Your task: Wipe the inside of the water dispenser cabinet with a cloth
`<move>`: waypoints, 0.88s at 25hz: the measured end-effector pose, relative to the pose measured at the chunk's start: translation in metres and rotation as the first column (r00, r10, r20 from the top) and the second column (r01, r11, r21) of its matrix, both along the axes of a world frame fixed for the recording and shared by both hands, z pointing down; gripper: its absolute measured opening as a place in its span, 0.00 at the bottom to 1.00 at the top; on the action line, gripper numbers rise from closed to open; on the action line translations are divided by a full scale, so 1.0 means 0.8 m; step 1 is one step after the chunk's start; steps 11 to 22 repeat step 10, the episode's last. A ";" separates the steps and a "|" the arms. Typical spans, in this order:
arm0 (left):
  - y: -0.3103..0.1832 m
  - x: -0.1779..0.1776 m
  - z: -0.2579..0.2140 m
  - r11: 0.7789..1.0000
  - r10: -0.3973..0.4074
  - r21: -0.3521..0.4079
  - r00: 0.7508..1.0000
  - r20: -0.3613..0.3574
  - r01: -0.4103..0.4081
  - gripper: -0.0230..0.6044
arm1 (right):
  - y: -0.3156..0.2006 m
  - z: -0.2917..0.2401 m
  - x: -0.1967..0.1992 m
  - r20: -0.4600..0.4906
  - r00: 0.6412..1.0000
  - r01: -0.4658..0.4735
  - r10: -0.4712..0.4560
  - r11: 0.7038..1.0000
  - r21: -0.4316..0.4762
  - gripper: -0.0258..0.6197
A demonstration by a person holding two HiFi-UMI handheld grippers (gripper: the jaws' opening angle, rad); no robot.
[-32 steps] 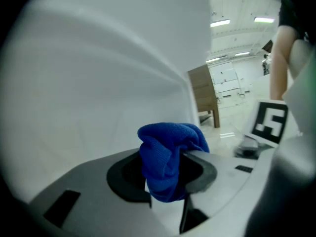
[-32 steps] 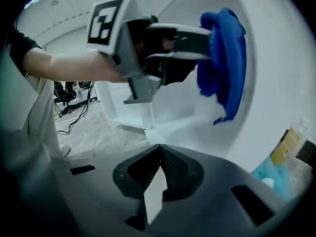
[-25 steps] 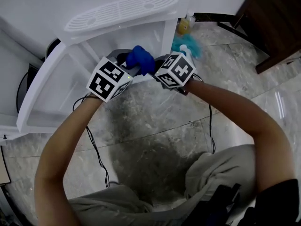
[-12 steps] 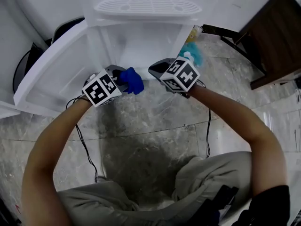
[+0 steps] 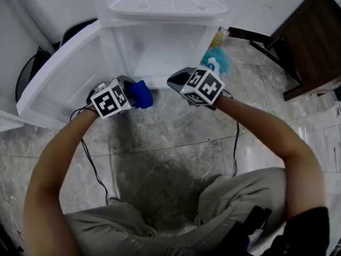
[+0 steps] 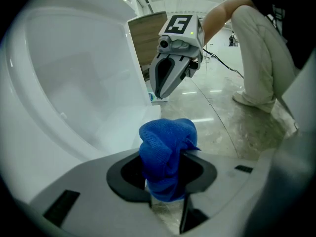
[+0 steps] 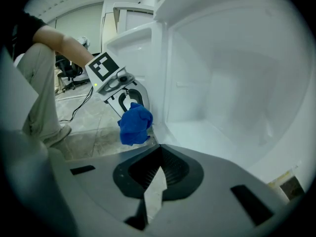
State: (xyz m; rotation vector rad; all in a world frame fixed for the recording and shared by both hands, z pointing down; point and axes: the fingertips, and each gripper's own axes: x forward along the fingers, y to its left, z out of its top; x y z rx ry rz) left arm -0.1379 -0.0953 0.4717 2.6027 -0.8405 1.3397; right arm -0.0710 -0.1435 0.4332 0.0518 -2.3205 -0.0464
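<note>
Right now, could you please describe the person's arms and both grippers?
The left gripper and right gripper are grey-white shells with tapered jaws. Each carries a cube of black-and-white square markers and trails a black cable. The forearms are bare; a dark sleeve covers the right upper arm.

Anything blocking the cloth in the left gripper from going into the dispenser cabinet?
Nothing visible. The door is swung open at left; the blue cloth, clamped in the left gripper, sits at the open front of the cabinet. The shut, empty right gripper hangs beside it, out of its line.
</note>
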 end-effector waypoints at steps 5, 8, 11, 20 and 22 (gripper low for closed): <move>-0.011 -0.011 -0.007 1.000 -0.018 0.019 1.000 0.007 0.018 0.26 | 0.007 0.005 -0.003 -0.014 0.999 0.032 -0.032 0.999 0.012 0.04; -0.010 -0.013 -0.008 1.000 -0.013 0.013 1.000 0.018 0.013 0.26 | 0.008 0.011 0.000 -0.023 0.999 0.039 -0.039 0.999 0.018 0.04; -0.007 -0.015 -0.005 1.000 -0.010 0.004 1.000 0.024 0.010 0.26 | 0.008 0.016 0.002 -0.035 0.998 0.047 -0.046 0.999 0.023 0.04; -0.007 -0.015 -0.005 1.000 -0.010 0.004 1.000 0.024 0.010 0.26 | 0.008 0.016 0.002 -0.035 0.998 0.047 -0.046 0.999 0.023 0.04; -0.007 -0.015 -0.005 1.000 -0.010 0.004 1.000 0.024 0.010 0.26 | 0.008 0.016 0.002 -0.035 0.998 0.047 -0.046 0.999 0.023 0.04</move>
